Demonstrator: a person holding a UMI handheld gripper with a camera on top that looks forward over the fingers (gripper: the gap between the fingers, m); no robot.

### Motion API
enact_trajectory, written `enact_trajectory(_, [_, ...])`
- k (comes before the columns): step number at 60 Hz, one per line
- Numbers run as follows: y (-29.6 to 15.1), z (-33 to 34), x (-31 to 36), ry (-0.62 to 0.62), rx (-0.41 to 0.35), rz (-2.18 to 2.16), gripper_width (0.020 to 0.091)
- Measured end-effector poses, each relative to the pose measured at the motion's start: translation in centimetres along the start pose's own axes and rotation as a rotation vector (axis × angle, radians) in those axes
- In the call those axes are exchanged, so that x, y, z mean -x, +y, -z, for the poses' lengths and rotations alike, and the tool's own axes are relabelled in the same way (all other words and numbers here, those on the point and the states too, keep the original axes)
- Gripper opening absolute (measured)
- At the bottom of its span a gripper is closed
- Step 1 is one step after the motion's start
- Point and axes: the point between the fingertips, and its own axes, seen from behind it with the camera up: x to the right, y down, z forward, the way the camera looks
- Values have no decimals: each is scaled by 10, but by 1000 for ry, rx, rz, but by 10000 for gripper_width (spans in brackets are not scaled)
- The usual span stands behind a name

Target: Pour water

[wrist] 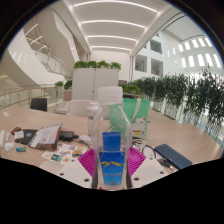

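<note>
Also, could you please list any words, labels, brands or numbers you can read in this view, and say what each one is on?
None can be read.
The bottle between the gripper fingers has a blue label; its print is too small to read.
The papers on the table show only blurred marks.

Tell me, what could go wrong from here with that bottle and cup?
The hand-held gripper has a blue cup between its pink pads, and a clear bottle stands just beyond it.

1. The bottle is tall and narrow; a nudge forward could tip it.
2. Cards and papers lie on the table nearby, so spilled water could wet them.
3. A dark flat device lies close by; a splash might reach it.
</note>
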Motion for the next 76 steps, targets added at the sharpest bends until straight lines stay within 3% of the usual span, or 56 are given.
enact_trajectory(16, [93,-22,-3,-104,58,-77,409])
enact_trajectory(18, [89,-20,-3,-107,11,-90,407])
enact_trajectory(24, [89,-22,-4,-109,-1,-87,426])
enact_trajectory(28, [89,-26,-4,-110,20,-86,484])
enact_trajectory(32, [97,-19,-2,-124,107,-95,555])
enact_trajectory(34, [98,-13,-2,-133,142,-102,634])
enact_trajectory(37, [94,-2,-4,-134,153,-114,806])
enact_trajectory(39, [90,9,-7,-124,162,-124,853])
enact_trajectory(50, [63,90,-7,-66,192,-138,831])
enact_trajectory(76, [-10,301,90,19,201,-59,821])
